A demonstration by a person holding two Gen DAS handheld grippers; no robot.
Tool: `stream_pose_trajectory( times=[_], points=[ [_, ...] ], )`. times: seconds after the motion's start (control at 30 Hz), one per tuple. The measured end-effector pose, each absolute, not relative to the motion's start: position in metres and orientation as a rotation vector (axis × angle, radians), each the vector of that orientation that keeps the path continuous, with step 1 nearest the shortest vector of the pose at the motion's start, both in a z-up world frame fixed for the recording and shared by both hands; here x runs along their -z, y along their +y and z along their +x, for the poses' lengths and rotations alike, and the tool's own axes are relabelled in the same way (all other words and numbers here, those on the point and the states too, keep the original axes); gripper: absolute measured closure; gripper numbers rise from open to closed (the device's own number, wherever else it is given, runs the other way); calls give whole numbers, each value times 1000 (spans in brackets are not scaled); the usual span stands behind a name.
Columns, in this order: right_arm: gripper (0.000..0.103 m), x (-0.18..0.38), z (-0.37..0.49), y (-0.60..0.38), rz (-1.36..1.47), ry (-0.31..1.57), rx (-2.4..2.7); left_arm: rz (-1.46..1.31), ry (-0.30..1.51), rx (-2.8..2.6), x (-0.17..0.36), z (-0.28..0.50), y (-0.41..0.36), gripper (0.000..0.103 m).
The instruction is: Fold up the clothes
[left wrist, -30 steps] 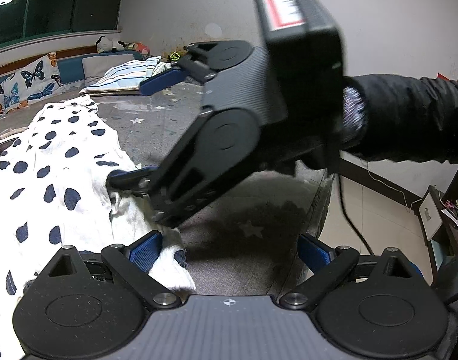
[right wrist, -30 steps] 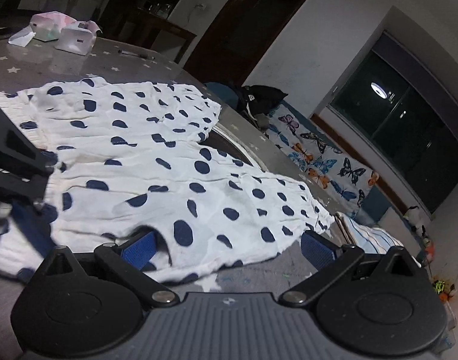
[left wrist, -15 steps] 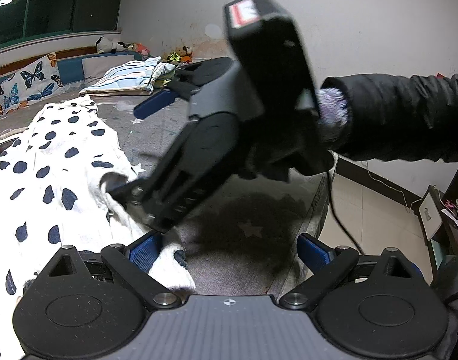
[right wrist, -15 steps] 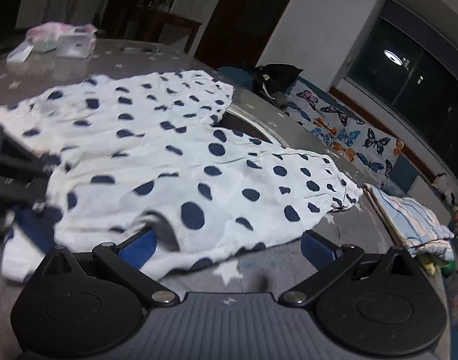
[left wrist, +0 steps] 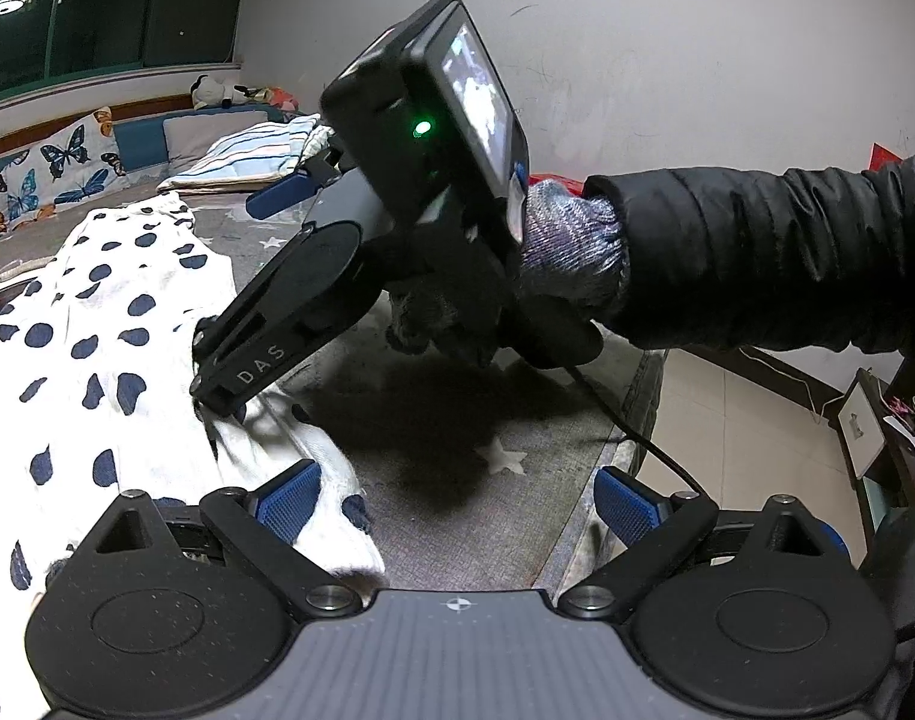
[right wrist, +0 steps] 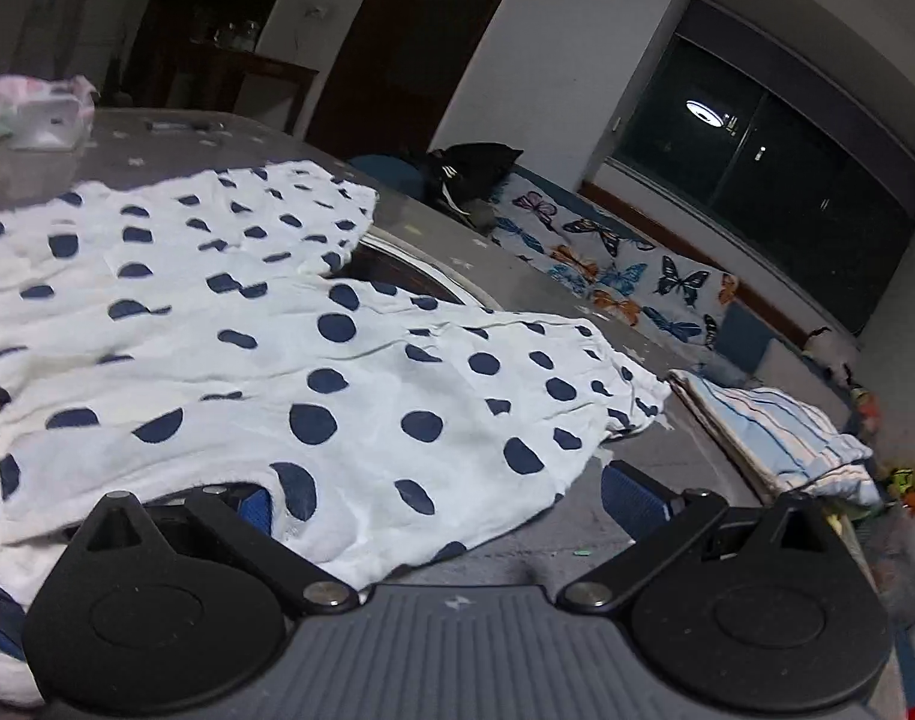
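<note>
Folding has barely begun, as far as you can judge: the white garment with navy polka dots (right wrist: 337,372) lies spread nearly flat on the grey star-patterned table (left wrist: 457,420), two sections fanned out from the near hem, no crease or doubled layer visible.

Your right hand-held gripper (left wrist: 217,312) reaches in over the garment's near edge. Its jaws are wide apart: the lower finger presses onto or under the cloth at the hem, the upper blue pad (left wrist: 277,195) stands clear above. In its own view, the garment drapes over one blue pad (right wrist: 256,507) while the other sits beside the cloth on bare table. Nothing is clamped yet.

Your left hand-held gripper (left wrist: 457,507) is also spread apart, one pad touching the garment's corner, the other over open table, holding nothing.

Beyond the garment's far end lies a folded blue-and-white striped cloth (right wrist: 775,438), likely already finished. What remains here is the whole job: pinch the hem, carry it across, flatten, then fold again.
</note>
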State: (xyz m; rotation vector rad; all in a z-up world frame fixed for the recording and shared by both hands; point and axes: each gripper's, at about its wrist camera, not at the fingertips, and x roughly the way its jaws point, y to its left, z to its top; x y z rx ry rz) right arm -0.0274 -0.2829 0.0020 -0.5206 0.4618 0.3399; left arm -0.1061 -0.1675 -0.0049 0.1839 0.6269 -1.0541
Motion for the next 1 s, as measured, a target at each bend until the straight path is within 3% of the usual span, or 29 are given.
stream_pose_trajectory(
  times=[0.37, 0.63, 1.0],
  points=[
    [0, -20, -68, -289, -596, 507, -366, 175, 627, 1058, 5, -104, -167, 4],
    [0, -53, -64, -309, -366, 555, -399, 152, 646, 1065, 3, -102, -165, 4],
    [0, -21, -34, -310, -349, 687, -423, 138, 631, 1027, -19, -103, -147, 4]
  ],
)
